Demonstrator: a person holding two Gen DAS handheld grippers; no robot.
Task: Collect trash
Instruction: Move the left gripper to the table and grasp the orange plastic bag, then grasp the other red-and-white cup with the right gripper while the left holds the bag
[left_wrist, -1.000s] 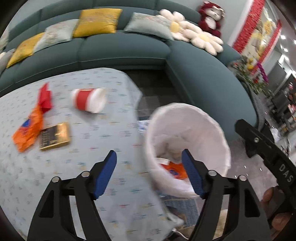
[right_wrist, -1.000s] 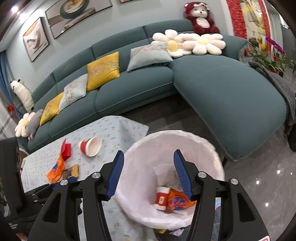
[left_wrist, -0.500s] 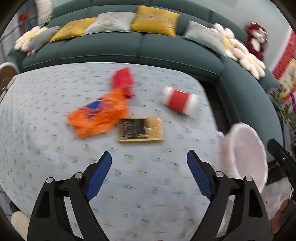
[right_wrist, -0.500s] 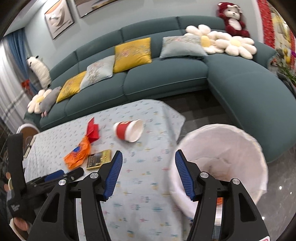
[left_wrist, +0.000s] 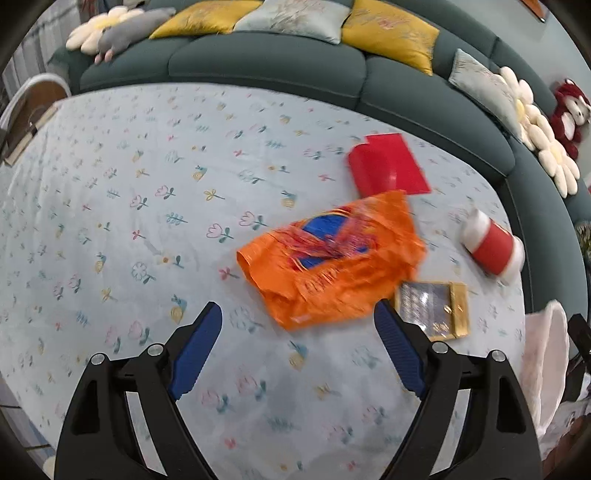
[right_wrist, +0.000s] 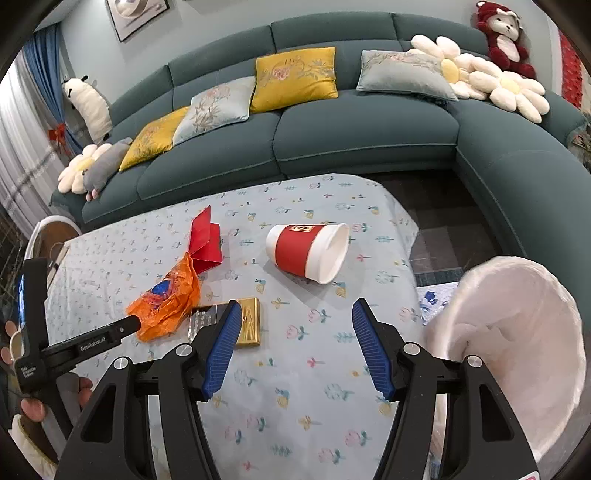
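Note:
An orange plastic wrapper (left_wrist: 332, 266) lies on the floral tablecloth (left_wrist: 147, 221), just ahead of my open, empty left gripper (left_wrist: 299, 347). Beside it are a gold box (left_wrist: 436, 310), a folded red card (left_wrist: 388, 168) and a red-and-white paper cup (left_wrist: 493, 247) on its side. My right gripper (right_wrist: 295, 350) is open and empty above the table, with the cup (right_wrist: 308, 253) ahead, the wrapper (right_wrist: 166, 302), gold box (right_wrist: 247, 326) and red card (right_wrist: 205, 242) to its left. The white-lined bin (right_wrist: 517, 350) stands at the right table edge.
A teal corner sofa (right_wrist: 362, 129) with yellow and grey cushions runs behind the table. The bin's rim (left_wrist: 546, 362) shows at the right of the left wrist view. The left gripper's body (right_wrist: 55, 347) reaches in at the right wrist view's left. Dark floor lies between table and sofa.
Both grippers have swung left, away from the bin and over the table. The left one now faces the orange wrapper; the right one now faces the cup. Both stay open.

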